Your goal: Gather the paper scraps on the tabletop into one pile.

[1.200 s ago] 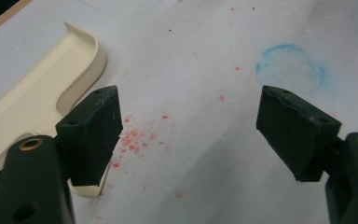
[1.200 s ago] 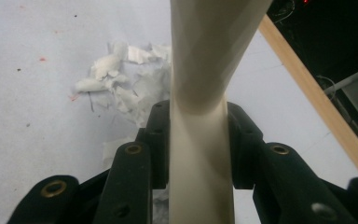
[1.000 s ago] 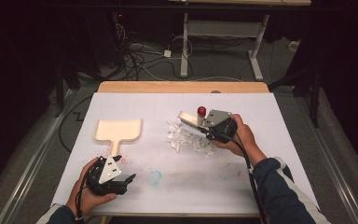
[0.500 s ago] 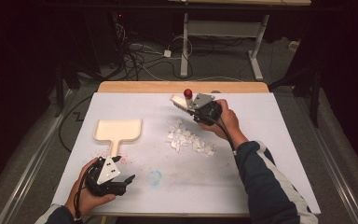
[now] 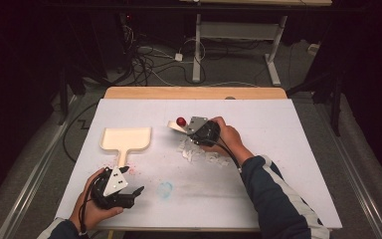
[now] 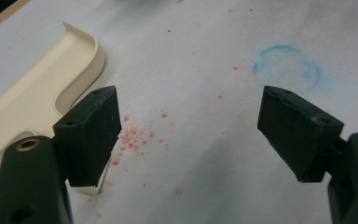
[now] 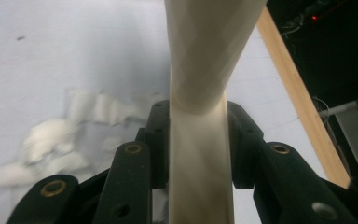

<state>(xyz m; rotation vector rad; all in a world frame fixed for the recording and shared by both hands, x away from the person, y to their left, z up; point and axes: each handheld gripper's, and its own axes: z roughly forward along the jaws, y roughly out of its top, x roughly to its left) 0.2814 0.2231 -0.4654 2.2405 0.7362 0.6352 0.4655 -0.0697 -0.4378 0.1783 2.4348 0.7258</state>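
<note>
right gripper [image 5: 193,130]: jaws clamped on the handle of a cream brush [image 7: 200,93], above the table's middle, nearer the far edge | white scraps [image 5: 199,153]: just beside it on the near side | left gripper [image 5: 132,191]: jaws wide apart, nothing between, near front-left corner | cream dustpan [image 5: 127,139]: on the table [image 5: 288,129], toward left edge

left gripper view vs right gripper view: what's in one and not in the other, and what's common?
Left gripper view: the left gripper has its jaws open over bare sheet, with a cream dustpan beside one jaw, red specks and a blue ring stain.
Right gripper view: the right gripper has its jaws shut on a cream tool handle, with white scraps beside it and the wooden table edge beyond.
Shared: the white table sheet.
</note>
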